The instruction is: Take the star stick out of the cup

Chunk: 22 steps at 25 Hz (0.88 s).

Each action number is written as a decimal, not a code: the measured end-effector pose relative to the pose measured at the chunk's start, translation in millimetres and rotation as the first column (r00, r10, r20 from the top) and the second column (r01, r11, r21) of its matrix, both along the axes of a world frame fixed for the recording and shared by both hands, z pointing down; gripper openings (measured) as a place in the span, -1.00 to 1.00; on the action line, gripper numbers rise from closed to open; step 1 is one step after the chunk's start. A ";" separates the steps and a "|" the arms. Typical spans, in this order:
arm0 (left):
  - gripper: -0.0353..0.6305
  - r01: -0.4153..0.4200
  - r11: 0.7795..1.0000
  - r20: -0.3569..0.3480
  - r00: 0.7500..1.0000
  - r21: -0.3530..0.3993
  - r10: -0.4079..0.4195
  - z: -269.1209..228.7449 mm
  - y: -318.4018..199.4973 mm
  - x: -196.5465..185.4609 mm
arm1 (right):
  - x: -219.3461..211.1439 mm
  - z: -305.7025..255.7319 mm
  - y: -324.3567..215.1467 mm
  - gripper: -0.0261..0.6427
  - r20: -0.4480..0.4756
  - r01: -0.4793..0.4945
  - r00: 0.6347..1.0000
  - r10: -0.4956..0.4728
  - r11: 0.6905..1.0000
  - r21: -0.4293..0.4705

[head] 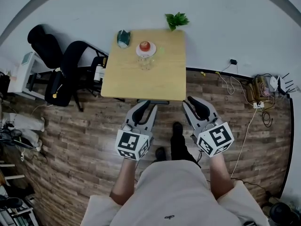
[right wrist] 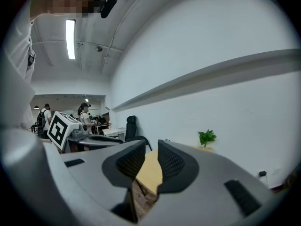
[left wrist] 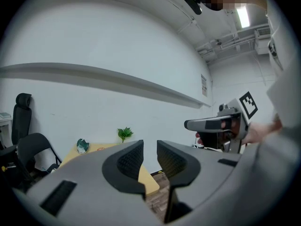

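**A:** Star stick: where is it, and are the tongs anywhere near it?

**B:** Tongs first. The left tongs (left wrist: 149,157) have their jaws apart by a narrow gap with nothing in it. The right tongs (right wrist: 151,160) are likewise parted and empty. Both hang over the wood floor (head: 70,140) just off the near edge of the bench (head: 127,79), side by side and pointing at it.

**A:** And on the bench?

**B:** A clear cup (head: 146,62) stands past the bench's middle, toward its far edge. Just beyond the cup is an apple (head: 145,45) on a white plate (head: 139,51). A teal thing (head: 123,38) sits at the bench's far left corner, and a green plant (head: 176,20) shows past its far right corner. The stick itself is too small to make out. I'd judge it is in the cup, since neither pair holds anything.

**A:** So how far along?

**B:** Nothing done that shows. The reach to the cup, the grip on the stick and the lift out are all left. One pair may need to steady the cup while the other pulls.
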<state>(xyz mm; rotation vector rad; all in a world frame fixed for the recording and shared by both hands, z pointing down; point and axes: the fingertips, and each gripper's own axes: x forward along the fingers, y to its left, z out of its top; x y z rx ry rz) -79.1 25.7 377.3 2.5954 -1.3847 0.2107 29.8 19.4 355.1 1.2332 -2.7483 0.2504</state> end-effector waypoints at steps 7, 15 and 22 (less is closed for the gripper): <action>-0.64 0.054 0.999 0.008 0.999 -0.007 -0.054 -4.8 -68.7 8.5 | 5.4 -7.5 -76.8 -0.69 0.005 0.059 0.998 -0.059 0.998 0.007; -0.64 0.117 0.993 0.034 0.993 -0.028 -0.116 3.9 -129.4 22.2 | 9.5 -1.8 -142.0 -0.70 0.010 0.153 0.988 -0.153 0.988 0.006; -0.64 0.173 0.983 0.067 0.983 -0.053 -0.170 21.9 -175.9 33.1 | 23.3 19.3 -191.9 -0.70 0.017 0.203 0.979 -0.203 0.979 -0.032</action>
